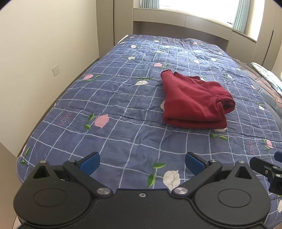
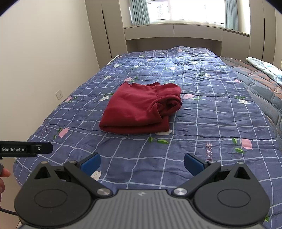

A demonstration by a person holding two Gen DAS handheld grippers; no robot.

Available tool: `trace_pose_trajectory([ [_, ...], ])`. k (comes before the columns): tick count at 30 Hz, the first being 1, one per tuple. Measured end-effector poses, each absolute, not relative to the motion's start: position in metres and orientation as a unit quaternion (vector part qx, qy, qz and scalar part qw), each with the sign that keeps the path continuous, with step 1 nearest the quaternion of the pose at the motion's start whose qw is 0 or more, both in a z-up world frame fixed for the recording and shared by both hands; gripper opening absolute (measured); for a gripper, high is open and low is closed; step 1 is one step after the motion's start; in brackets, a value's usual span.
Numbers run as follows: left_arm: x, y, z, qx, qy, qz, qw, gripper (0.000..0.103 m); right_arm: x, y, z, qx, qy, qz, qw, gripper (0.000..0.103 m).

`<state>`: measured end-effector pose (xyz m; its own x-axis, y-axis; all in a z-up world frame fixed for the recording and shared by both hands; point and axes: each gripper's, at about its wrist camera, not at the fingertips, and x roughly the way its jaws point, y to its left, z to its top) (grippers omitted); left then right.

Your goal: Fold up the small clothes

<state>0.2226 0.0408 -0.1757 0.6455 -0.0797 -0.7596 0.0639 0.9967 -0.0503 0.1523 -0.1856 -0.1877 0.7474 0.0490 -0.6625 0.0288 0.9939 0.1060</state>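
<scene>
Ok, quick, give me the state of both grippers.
Left gripper: open, holding nothing, above the quilt.
Right gripper: open, holding nothing, short of the red garment.

You are standing in a home bedroom. A bed (image 2: 220,112) fills most of both views, spread with a blue checked quilt (image 1: 123,105) printed with pink and white flowers and the word LOVE. At the top of the frame a bright window (image 2: 186,10) with pale teal curtains (image 2: 139,12) sits above built-in beige cabinets (image 2: 172,31) that span the head of the bed, flanked by tall wardrobe panels (image 2: 98,31). On the left, a plain cream wall (image 1: 35,52) carries a white socket (image 1: 56,70). At the right edge, a bare patterned mattress (image 2: 260,88) shows beside the quilt.
</scene>
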Motion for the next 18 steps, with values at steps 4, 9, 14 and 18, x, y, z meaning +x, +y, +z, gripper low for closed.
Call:
trace_pose_trajectory([
  [4,0.219,0.038,-0.176,-0.009,0.419,-0.039,0.907,0.102,0.151,-0.186,-0.187,0.055,0.356,0.005,0.933,0.103],
  [9,0.218,0.034,-0.176,-0.008,0.422,-0.038,0.906,0.102,0.152,-0.191,-0.188,0.056,0.356,0.005,0.933,0.103],
  [14,0.220,0.030,-0.176,-0.009,0.425,-0.037,0.904,0.102,0.152,-0.191,-0.188,0.057,0.356,0.005,0.933,0.103],
  [18,0.224,0.031,-0.178,-0.009,0.427,-0.038,0.904,0.102,0.152,-0.192,-0.189,0.056,0.356,0.006,0.933,0.103],
])
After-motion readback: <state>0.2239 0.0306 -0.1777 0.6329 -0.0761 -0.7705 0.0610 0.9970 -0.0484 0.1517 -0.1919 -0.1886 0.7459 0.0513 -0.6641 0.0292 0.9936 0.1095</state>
